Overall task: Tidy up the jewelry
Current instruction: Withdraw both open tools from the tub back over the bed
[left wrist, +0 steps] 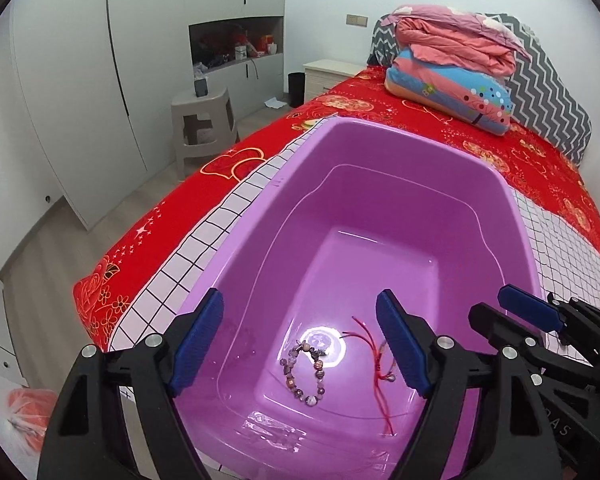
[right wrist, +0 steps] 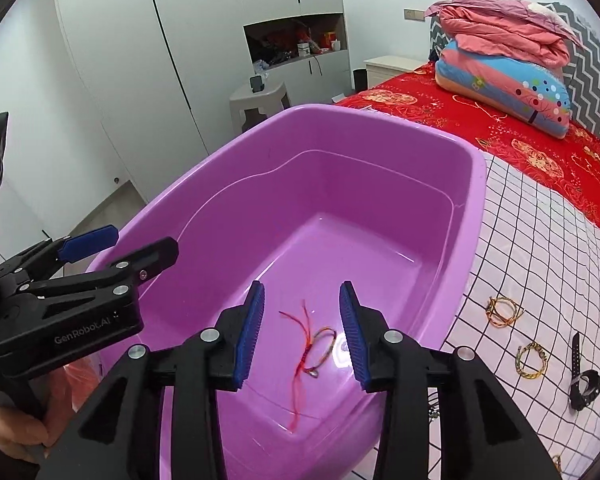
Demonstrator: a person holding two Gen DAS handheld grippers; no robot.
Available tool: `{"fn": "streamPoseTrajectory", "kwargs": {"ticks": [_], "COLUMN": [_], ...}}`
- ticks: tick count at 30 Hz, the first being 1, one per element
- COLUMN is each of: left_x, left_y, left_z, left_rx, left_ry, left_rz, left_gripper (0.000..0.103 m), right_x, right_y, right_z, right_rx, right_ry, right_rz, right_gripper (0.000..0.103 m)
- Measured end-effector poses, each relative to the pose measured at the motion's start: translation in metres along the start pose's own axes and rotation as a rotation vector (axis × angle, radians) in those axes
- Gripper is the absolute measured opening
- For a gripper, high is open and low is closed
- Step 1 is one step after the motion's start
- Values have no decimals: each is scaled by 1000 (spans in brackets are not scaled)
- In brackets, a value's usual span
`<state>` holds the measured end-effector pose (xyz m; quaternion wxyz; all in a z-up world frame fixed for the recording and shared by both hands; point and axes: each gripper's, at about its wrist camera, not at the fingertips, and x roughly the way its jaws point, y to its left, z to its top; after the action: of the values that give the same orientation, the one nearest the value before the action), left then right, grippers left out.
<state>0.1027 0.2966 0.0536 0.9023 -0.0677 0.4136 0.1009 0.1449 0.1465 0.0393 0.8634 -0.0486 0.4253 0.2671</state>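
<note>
Counting two grippers hanging over one purple tub [left wrist: 380, 184] – left gripper [left wrist: 300, 344] with jaws spread wide, nothing between the pads, right gripper [right wrist: 302, 336] with jaws parted about halfway, also pinching nothing. Sitting on a white grid cloth [right wrist: 540, 248] over a red bedspread [left wrist: 228, 160], that tub.

Lying on the tub floor: one beaded bracelet [left wrist: 304, 376] and one red string bracelet [right wrist: 310, 354], loose red threads trailing off it. Both resting flat, close together, right under the open jaws, touching neither gripper.

Waiting outside the tub on the grid cloth, off to the right: two woven bracelets – one [right wrist: 502, 311] yellowish, one [right wrist: 532, 360] greenish-yellow – plus one black watch [right wrist: 584, 380] beside them. Well apart from the tub wall, all three.

Reading "GenRobot.AI" in pale letters on the side of the left gripper in the right wrist view. Catching only "DAS"-ish letters on the right gripper's body in the left view, too partial to make out.

Stacked at the head of the bed: one pillow [left wrist: 452, 92] with a folded pink quilt [left wrist: 456, 40] on top. Standing on the floor: one grey stool [left wrist: 204, 120].
</note>
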Motion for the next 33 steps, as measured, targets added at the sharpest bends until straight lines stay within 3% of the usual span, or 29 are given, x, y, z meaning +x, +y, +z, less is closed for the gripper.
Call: {"fn": "streamPoseTrajectory", "kwargs": {"ticks": [9, 13, 25, 33], "left_x": [-11, -19, -39, -57], "left_y": [0, -1, -6, -19], "left_z": [-4, -7, -13, -18], "left_rx": [-27, -30, -54, 0], "left_ry": [2, -4, -22, -73], "left_rz": [17, 31, 46, 76], "left_gripper": [89, 95, 96, 97], "right_x": [-11, -18, -40, -62], "right_y": [-3, -6, -15, -24], "right_z": [-2, -6, -21, -39], "right_rx": [3, 17, 41, 65], "right_ry": [-17, -33, -43, -65], "right_rz": [-8, -7, -32, -57], "right_gripper": [38, 43, 52, 56]}}
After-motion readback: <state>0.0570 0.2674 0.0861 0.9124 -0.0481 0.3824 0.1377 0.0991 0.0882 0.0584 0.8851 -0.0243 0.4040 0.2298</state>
